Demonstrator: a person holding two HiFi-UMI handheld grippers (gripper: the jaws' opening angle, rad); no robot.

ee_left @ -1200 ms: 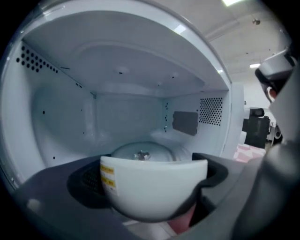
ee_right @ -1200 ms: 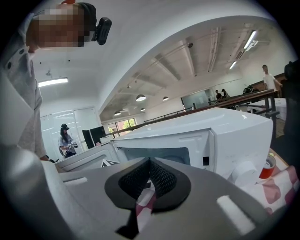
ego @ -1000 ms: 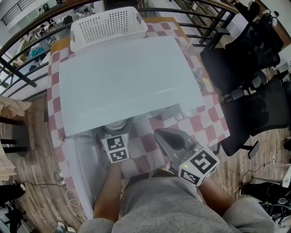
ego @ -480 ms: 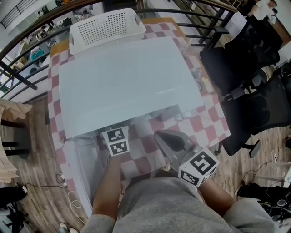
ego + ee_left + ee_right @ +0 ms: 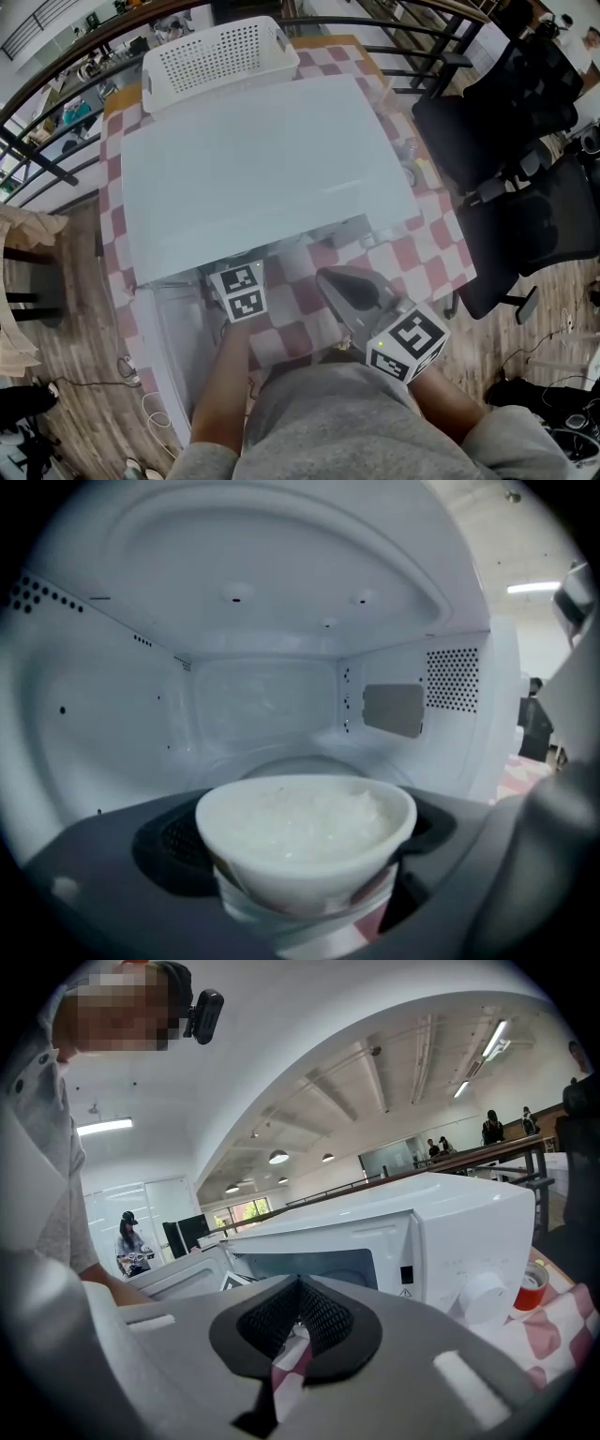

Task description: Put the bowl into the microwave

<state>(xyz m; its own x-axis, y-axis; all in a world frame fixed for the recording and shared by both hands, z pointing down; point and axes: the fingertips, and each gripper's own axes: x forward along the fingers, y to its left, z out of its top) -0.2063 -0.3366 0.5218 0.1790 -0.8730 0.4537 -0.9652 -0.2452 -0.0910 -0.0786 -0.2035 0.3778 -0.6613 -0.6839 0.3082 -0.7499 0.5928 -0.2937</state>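
My left gripper [image 5: 305, 902] pinches the white ceramic bowl of rice [image 5: 305, 822] low on its sides, 1 grey jaw on each side, rim level. The bowl is already inside the open cavity of the white box microwave [image 5: 262, 159]: walls and ceiling surround it in the left gripper view. The round glass turntable [image 5: 300, 761] shows just behind the bowl, so I judge it sits near the front of the cavity, short of centre. I cannot tell if its base touches the floor. The head view does not show the bowl, as the microwave top covers it. The white microwave door [image 5: 173, 337] hangs open at my left. My right gripper [image 5: 298, 1321] is pressed together on nothing, only red-and-white checked tablecloth [image 5: 422, 253] showing through the pad gap, and it hangs idle in front of the microwave, apart from the left. To do this step well, I would push straight in, stay level so no rice spills, and clear the ceiling and the right wall with the vent holes. I would set the base flat on the turntable centre and spread the jaws only once the weight rests. Then I would back out straight without clipping the rim or the door. The right gripper is free for the door afterward.
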